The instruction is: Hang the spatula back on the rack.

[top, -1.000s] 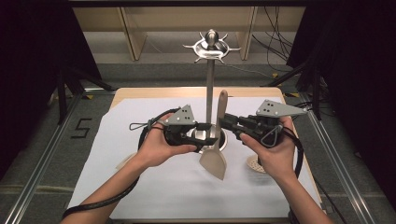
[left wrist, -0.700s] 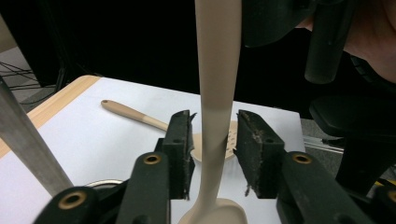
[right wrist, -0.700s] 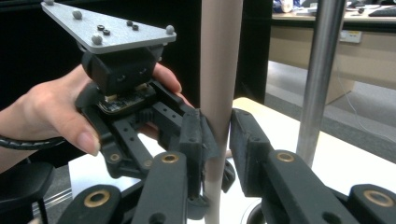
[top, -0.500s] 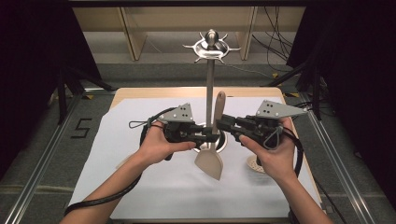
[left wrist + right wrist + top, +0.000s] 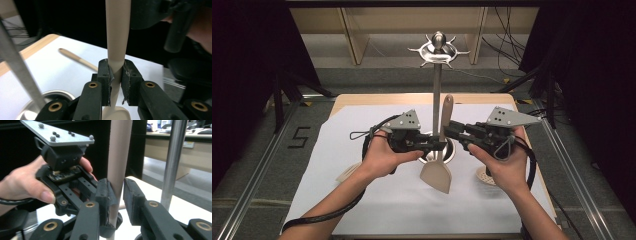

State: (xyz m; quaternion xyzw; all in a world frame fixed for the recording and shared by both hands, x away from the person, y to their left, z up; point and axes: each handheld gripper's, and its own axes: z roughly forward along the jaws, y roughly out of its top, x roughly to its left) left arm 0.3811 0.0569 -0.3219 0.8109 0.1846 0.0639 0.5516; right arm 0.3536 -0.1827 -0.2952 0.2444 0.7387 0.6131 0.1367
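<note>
High view: going from left to right, a pale wooden utensil (image 5: 348, 173) lies on the white sheet (image 5: 377, 200) near the person's left forearm, partly hidden by it. The left gripper (image 5: 438, 146) reaches in from the left at mid-table, held level, with the cable looping off its rear. Its jaws have just been closing, and in the left gripper view the pads (image 5: 104, 75) press on both sides of the beige spatula (image 5: 439, 160) handle, so it has hold of the spatula low on the handle. The spatula stands upright, blade down, hanging above the sheet just in front of the metal stand (image 5: 437, 95), whose round base (image 5: 451, 150) rests on the table behind it. The stand's pole rises to a crown of hooks at the top. The right gripper (image 5: 453, 131) comes in from the right, a little higher on the handle than the left one. Its jaws have just been opening; in the right gripper view one pad (image 5: 103, 195) touches the handle while the other stands off it with a visible gap, so it is open around the handle rather than clamped. A slotted pale utensil (image 5: 484, 176) lies on the sheet under the right hand
</note>
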